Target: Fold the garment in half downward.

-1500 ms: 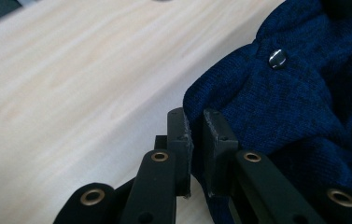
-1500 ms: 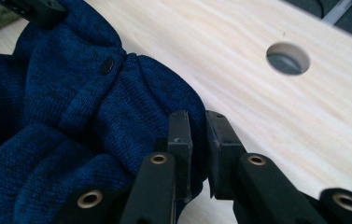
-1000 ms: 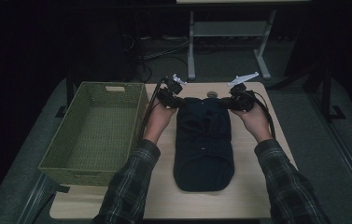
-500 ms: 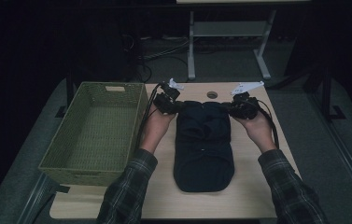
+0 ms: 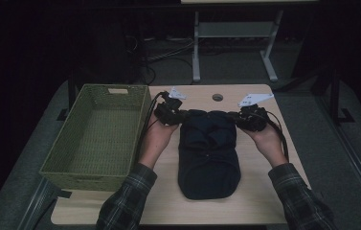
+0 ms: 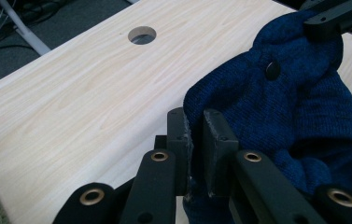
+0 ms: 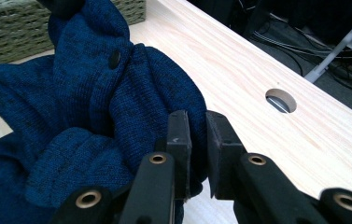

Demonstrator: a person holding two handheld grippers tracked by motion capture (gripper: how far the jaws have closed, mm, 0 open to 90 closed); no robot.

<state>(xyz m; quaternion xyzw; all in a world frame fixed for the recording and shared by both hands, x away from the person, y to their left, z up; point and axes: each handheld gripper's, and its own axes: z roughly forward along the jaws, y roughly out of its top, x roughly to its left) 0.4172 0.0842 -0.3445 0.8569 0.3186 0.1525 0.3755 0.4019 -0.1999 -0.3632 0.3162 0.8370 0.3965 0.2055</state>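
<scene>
Knitted garment pinched at both far corners

A dark blue ribbed-knit cardigan (image 5: 209, 155) lay at frame centre on the pale wood-grain worktop (image 5: 264, 201); left tongs (image 6: 193, 133) and right tongs (image 7: 197, 135) each clenched a fold of it, beside a woven green rectangular basket (image 5: 96, 136) at left.

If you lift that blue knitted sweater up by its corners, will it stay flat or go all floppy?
Probably floppy: the blue knitted sweater already bunches into soft folds where the left gripper and right gripper pinch it. It likely sags in the middle, since it is held at two spots only. It probably won't slip, because the knit looks rough.
</scene>
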